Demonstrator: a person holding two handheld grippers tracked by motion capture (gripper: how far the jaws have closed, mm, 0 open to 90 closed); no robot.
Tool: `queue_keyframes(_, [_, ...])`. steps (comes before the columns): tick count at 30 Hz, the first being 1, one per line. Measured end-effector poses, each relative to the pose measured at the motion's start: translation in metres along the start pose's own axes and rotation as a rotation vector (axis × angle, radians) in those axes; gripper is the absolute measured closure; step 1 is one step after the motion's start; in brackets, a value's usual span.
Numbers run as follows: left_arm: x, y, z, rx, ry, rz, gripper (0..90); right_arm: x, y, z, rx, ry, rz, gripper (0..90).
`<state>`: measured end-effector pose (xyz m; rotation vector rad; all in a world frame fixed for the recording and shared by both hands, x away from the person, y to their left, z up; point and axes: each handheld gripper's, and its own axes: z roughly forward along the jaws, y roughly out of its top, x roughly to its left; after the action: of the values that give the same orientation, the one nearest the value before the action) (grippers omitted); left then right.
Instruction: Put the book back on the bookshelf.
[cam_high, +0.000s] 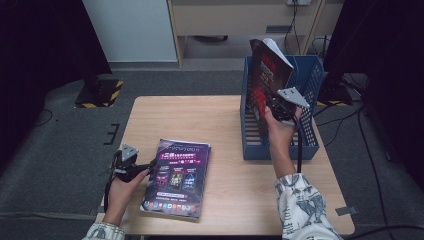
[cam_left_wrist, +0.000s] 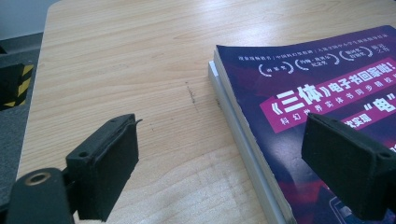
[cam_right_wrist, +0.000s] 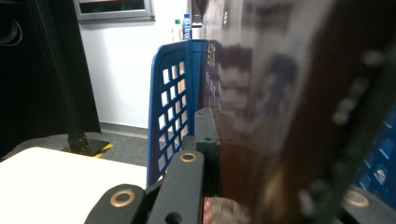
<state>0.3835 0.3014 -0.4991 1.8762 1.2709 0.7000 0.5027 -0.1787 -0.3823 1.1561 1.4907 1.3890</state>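
Note:
A purple-covered book (cam_high: 175, 177) lies flat near the table's front left, on top of a paler one (cam_left_wrist: 243, 154). My left gripper (cam_high: 144, 167) sits at its left edge, open; in the left gripper view (cam_left_wrist: 229, 172) one jaw hangs over the bare wood and the other over the purple cover. A dark red-and-black book (cam_high: 265, 82) stands upright in the blue slotted basket (cam_high: 309, 75) at the back right. My right gripper (cam_high: 274, 105) is shut on that book's lower part. In the right gripper view the cover (cam_right_wrist: 280, 93) is pressed against the jaw beside the basket's wall (cam_right_wrist: 170, 107).
The wooden table (cam_high: 200, 120) is bare between the flat books and the basket. Black stands with yellow-striped feet (cam_high: 100, 92) rise from the grey floor behind the table on both sides. A cable (cam_high: 299, 150) trails from the right gripper.

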Motion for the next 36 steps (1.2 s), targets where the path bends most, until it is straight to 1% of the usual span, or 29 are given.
queue_keyframes(3, [0.000,0.000,0.000,0.002,0.001,-0.001,10.9,0.002,0.001,0.000,-0.006,0.001,-0.002,87.0])
queue_keyframes(9, [0.000,0.000,-0.001,0.000,-0.001,0.000,11.0,0.010,-0.001,0.003,0.004,0.012,-0.024,87.0])
queue_keyframes(12, [0.000,0.000,-0.001,-0.001,-0.002,0.002,11.0,0.012,-0.004,0.005,0.006,0.001,-0.042,87.0])
queue_keyframes(15, [0.000,0.000,-0.001,-0.002,-0.002,0.002,11.0,0.014,-0.005,0.004,0.004,-0.007,-0.045,87.0])
queue_keyframes(18, [0.000,0.000,-0.001,0.000,-0.002,0.001,11.0,0.013,-0.006,0.003,0.004,-0.013,-0.056,87.0])
queue_keyframes(28, [-0.001,0.000,-0.001,0.000,0.000,0.006,11.1,0.007,-0.011,-0.001,0.003,-0.039,-0.049,87.0])
queue_keyframes(31, [0.000,0.000,0.000,0.004,0.000,0.006,11.1,0.005,-0.012,-0.001,0.006,-0.043,-0.056,87.0])
queue_keyframes(33, [-0.001,0.001,-0.001,0.002,0.000,0.009,11.1,0.004,-0.013,0.002,0.006,-0.038,-0.047,87.0])
queue_keyframes(36, [-0.002,0.000,0.000,-0.001,-0.002,0.007,11.1,0.007,-0.015,0.004,-0.002,-0.028,-0.057,86.9])
